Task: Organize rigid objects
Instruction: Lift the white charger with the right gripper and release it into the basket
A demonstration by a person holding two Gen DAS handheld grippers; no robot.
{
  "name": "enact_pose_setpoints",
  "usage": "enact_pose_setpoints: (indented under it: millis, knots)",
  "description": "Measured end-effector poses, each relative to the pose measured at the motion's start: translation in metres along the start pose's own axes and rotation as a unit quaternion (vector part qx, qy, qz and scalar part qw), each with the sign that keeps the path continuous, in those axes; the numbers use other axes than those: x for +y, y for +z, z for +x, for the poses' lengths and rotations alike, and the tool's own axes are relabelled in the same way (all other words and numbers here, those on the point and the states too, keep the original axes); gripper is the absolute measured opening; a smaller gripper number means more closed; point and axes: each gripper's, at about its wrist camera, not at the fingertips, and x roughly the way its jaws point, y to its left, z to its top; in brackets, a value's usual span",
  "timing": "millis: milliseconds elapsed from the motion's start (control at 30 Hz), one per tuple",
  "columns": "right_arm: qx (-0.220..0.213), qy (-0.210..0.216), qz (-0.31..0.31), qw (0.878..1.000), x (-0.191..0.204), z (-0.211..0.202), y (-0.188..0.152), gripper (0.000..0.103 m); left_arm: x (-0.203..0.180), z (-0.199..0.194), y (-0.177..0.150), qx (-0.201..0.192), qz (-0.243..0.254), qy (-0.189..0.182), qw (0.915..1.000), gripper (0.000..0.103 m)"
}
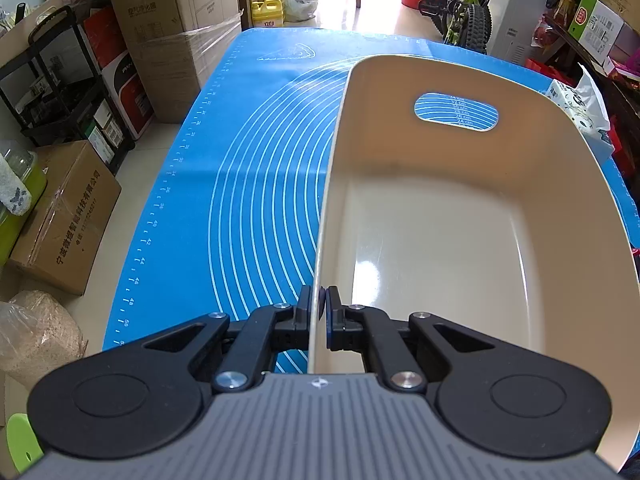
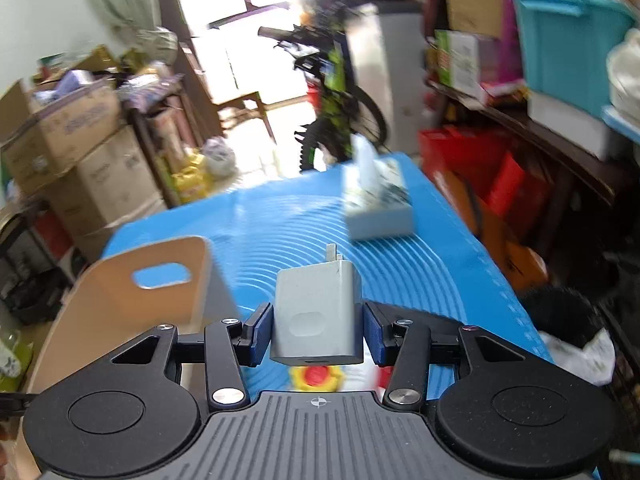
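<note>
Blue-matted worktop (image 1: 248, 184): left tongs (image 1: 319, 308) pinch empty bin (image 1: 440, 240) rim; right tongs (image 2: 318, 330) grip charger (image 2: 318, 312), bin to their left, nothing stowed yet.

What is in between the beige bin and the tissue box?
In the right wrist view, only bare blue mat lies between the beige bin and the tissue box.

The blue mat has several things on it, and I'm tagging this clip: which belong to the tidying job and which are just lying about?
Part of the job:
- beige bin, its wall clamped by the left gripper
- grey charger plug, held in the right gripper

Just lying about:
- tissue box on the blue mat
- cardboard boxes
- bicycle
</note>
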Motion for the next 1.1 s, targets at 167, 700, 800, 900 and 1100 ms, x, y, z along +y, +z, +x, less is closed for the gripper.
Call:
enact_pose_setpoints:
  millis: [167,700,800,900,1100]
  knots:
    - [-0.011,0.035,-0.049,0.998,0.046,-0.003,0.005,0.053,0.002,0.000,0.000,0.001,-0.003,-0.006,1.0000,0.007]
    - [0.091,0.089,-0.125,0.984,0.132,0.045,-0.022,0.053,0.000,0.000,-0.001,0.002,0.006,-0.003,1.0000,0.006]
    - [0.119,0.084,-0.132,0.980,0.138,0.057,-0.033,0.053,0.000,0.000,-0.001,0.003,0.005,-0.003,1.0000,0.006]
    - [0.117,0.081,-0.157,0.977,0.148,0.056,-0.035,0.053,0.000,0.000,-0.001,0.003,0.006,-0.003,1.0000,0.006]
    - [0.136,0.092,-0.176,0.971,0.164,0.057,-0.042,0.018,0.000,-0.001,-0.001,0.004,0.004,-0.006,1.0000,0.006]
